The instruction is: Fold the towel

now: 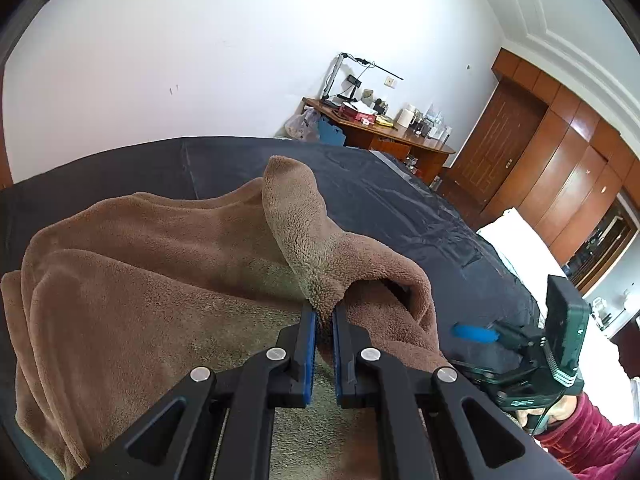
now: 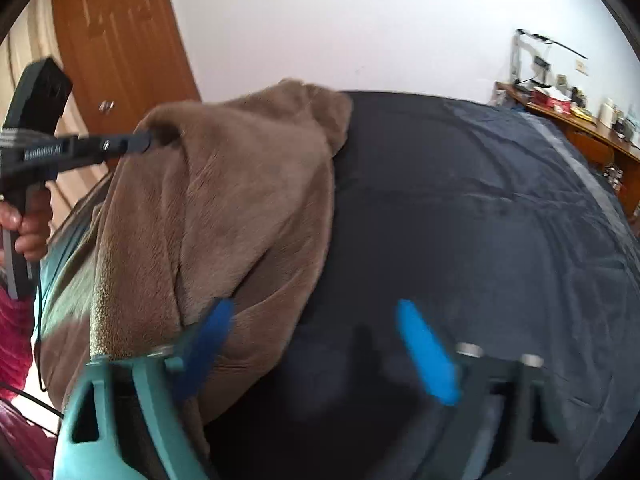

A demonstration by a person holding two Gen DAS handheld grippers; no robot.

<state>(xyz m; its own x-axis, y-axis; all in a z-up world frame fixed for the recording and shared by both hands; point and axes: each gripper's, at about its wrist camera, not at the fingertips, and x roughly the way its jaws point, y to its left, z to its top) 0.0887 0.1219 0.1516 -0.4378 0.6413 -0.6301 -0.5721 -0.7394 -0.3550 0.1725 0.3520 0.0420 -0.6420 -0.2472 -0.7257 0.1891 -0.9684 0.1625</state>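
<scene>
A fluffy brown towel [image 1: 160, 264] lies bunched on the dark bed sheet [image 1: 400, 200]. My left gripper [image 1: 324, 314] is shut on a raised fold of it, and the cloth peaks above the blue pads. The right wrist view shows the same towel [image 2: 240, 200] hanging from the left gripper's tip [image 2: 149, 141]. My right gripper [image 2: 316, 324] is open low beside the towel's right edge. Its left finger [image 2: 212, 336] overlaps the cloth, and its right finger [image 2: 424, 352] is over bare sheet [image 2: 480, 220]. Neither pad presses on the towel.
A cluttered wooden desk [image 1: 380, 128] stands past the bed's far corner, with wooden wardrobes [image 1: 560, 168] along the right. A person's hand [image 2: 28, 220] in a red sleeve holds the left gripper's handle. A wooden door [image 2: 120, 40] is behind the towel.
</scene>
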